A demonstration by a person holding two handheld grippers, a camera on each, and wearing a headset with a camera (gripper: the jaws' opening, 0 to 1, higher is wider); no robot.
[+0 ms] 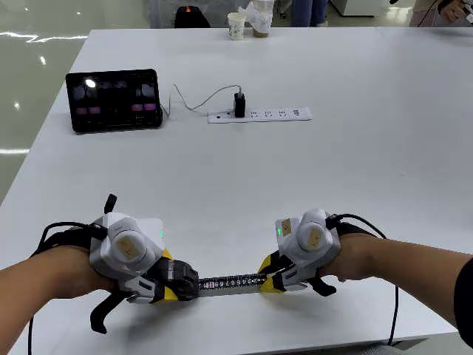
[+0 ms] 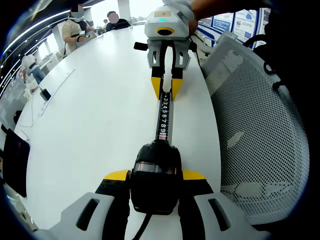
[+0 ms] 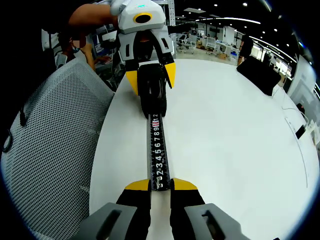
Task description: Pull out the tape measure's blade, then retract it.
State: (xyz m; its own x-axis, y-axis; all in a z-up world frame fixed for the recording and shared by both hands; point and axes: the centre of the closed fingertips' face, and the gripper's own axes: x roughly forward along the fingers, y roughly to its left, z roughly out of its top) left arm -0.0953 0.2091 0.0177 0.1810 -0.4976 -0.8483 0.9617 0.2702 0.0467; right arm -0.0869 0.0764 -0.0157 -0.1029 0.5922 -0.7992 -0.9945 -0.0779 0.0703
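Head view: near the front edge of the white surface [image 1: 295, 170], the left gripper [image 1: 171, 287] clamps its jaws on the black tape measure case [image 1: 186, 279] while the right gripper [image 1: 267, 282] pinches the tip of its black numbered blade [image 1: 230, 282], partly drawn out; pulling straight and level would probably avoid kinking or slipping.

The blade [image 3: 158, 150] of the tape measure [image 3: 152, 87] bears black digits 2 to 9, an unreadable red figure, then 1 and 2. Print on the wall posters [image 2: 240, 22] is too small to read.
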